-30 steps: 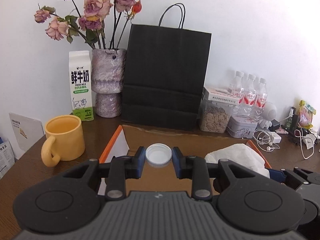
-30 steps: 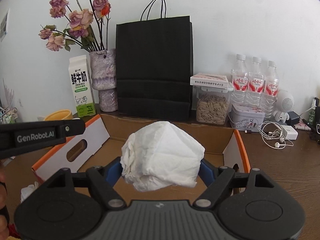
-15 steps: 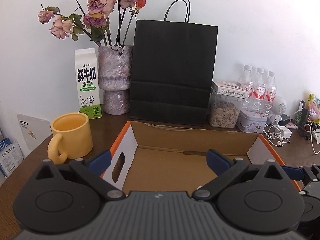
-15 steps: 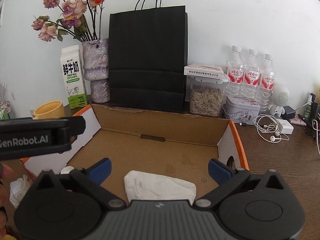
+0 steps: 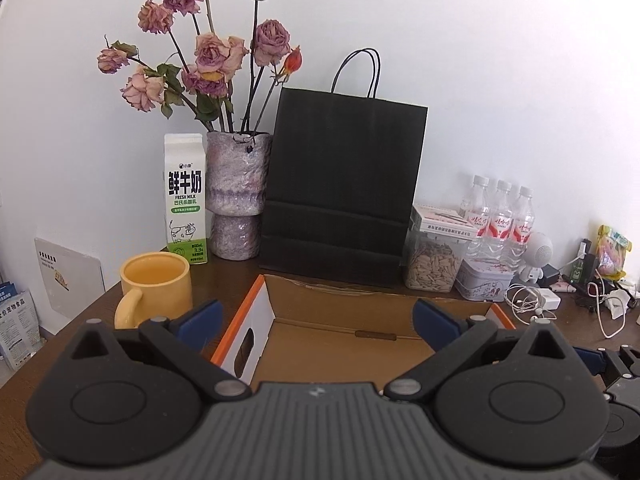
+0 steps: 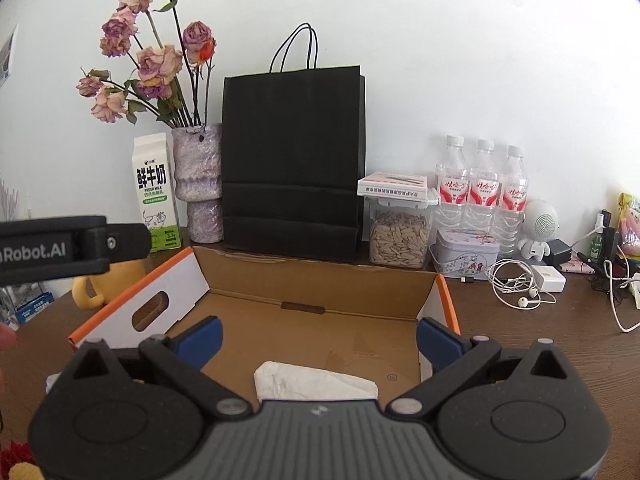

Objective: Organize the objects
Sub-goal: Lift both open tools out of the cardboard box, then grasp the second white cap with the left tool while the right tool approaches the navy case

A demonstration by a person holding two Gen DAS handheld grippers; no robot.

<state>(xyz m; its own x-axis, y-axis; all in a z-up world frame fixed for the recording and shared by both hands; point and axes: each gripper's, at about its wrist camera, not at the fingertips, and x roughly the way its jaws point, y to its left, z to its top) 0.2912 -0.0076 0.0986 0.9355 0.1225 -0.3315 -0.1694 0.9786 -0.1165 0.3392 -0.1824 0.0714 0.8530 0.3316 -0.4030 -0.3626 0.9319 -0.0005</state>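
An open cardboard box [image 6: 320,280] with orange edges lies on the brown table in front of both grippers. A crumpled white tissue [image 6: 312,380] rests on the box floor near its front, just below my right gripper [image 6: 319,340]. That gripper is open wide and holds nothing. My left gripper [image 5: 318,318] is also open wide and empty, above the box [image 5: 332,336] at its near left side. The white bottle cap is not in view. The left gripper's body [image 6: 52,248] shows at the left of the right wrist view.
Behind the box stand a yellow mug [image 5: 156,284], a milk carton [image 5: 185,196], a vase of dried roses [image 5: 236,196], a black paper bag [image 5: 344,184], a seed jar [image 5: 434,256], three water bottles [image 5: 496,216] and a tin [image 5: 484,284]. Earphones and a charger [image 6: 548,278] lie at the right.
Both grippers opened and drew back and up. The left let go of the white cap, the right let go of the tissue, which now lies in the box.
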